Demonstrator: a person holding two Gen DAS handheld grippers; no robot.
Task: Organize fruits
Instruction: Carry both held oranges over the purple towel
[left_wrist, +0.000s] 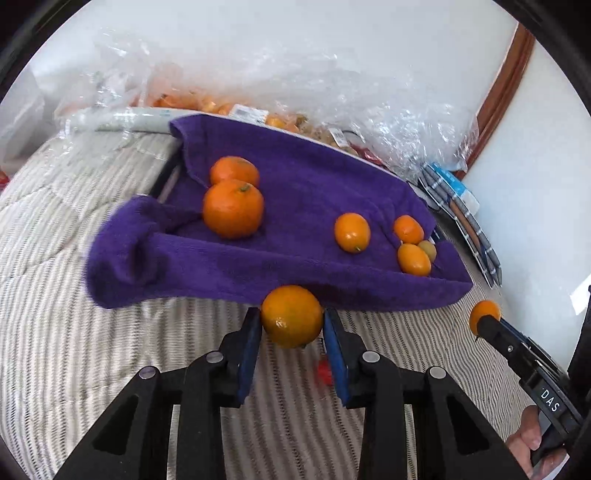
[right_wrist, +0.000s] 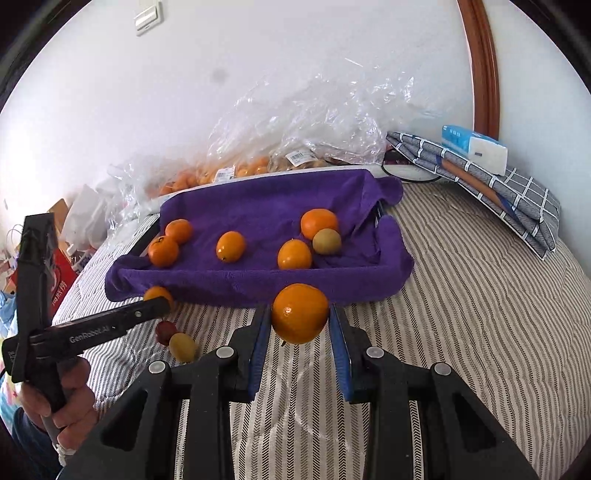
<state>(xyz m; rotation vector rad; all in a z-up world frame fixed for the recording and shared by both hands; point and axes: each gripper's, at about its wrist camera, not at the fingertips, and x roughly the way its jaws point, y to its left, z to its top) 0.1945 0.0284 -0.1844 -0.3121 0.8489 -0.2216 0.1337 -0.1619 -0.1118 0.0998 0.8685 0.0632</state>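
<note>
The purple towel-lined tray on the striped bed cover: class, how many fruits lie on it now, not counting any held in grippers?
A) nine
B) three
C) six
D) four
C: on the purple towel-lined tray lie two orange mandarins at its left end, one small orange fruit in the middle, and two orange fruits with one yellowish-green fruit at its right end.

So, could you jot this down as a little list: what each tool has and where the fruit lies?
left tool: shut on one orange
right tool: shut on another orange
purple towel: six fruits lying on it
striped bedcover: red fruit and yellow fruit lying loose
behind the towel: plastic bags holding more fruit
</note>
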